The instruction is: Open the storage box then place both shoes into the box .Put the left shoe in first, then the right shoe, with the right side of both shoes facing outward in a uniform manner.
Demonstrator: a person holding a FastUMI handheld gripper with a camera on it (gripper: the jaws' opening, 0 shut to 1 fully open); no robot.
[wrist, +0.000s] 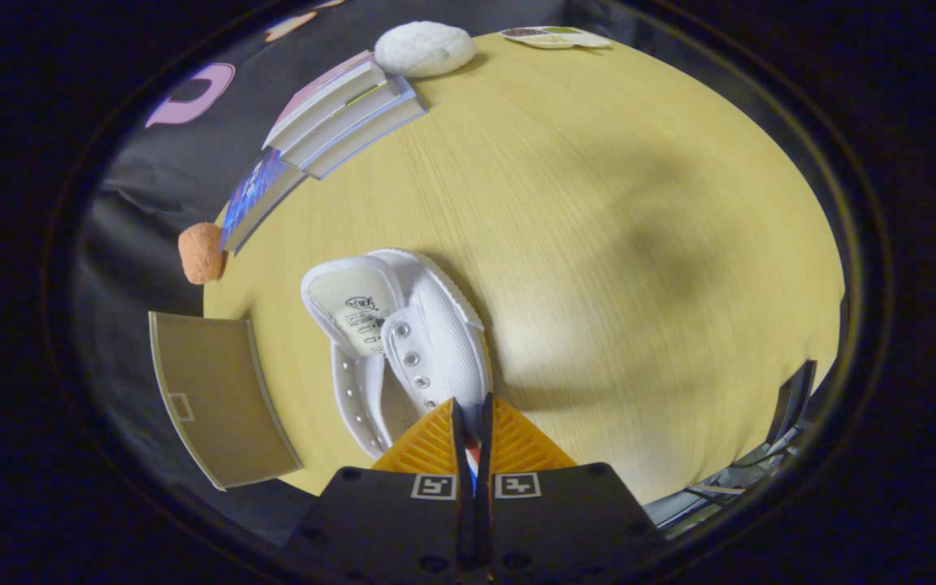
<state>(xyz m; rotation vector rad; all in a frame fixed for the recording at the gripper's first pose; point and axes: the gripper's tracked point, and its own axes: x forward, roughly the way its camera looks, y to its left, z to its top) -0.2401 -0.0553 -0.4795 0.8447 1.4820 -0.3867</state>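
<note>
Fingers (468, 422) stood nearly pressed together, with only a thin slit between them, and in that slit a narrow strip of the shoe (403, 341), striped red, white and blue, was pinched. Both fingers pressed on this strip at the shoe's heel end, so the gripper (472, 406) had hold of the shoe.

The shoe was white and lay just ahead of the fingers and a little to their left, its toe pointing away toward the far side of the table (598, 227). Its tongue was folded up and back, showing the printed lining, and rows of metal eyelets ran along both flaps without laces. Whether the shoe rested on the table or hung slightly above it could not be told.

To the left of the shoe, at the table's edge, lay a flat brown panel (212, 398) with a pale rim. Beyond it, farther left, an orange ball (201, 253) sat at the table's edge. Far and left, a stack of books (338, 118) lay with another book (261, 199) beside it toward the ball. A white fluffy lump (425, 49) rested just beyond the stack, and a small dish (553, 36) sat at the far edge.
</note>
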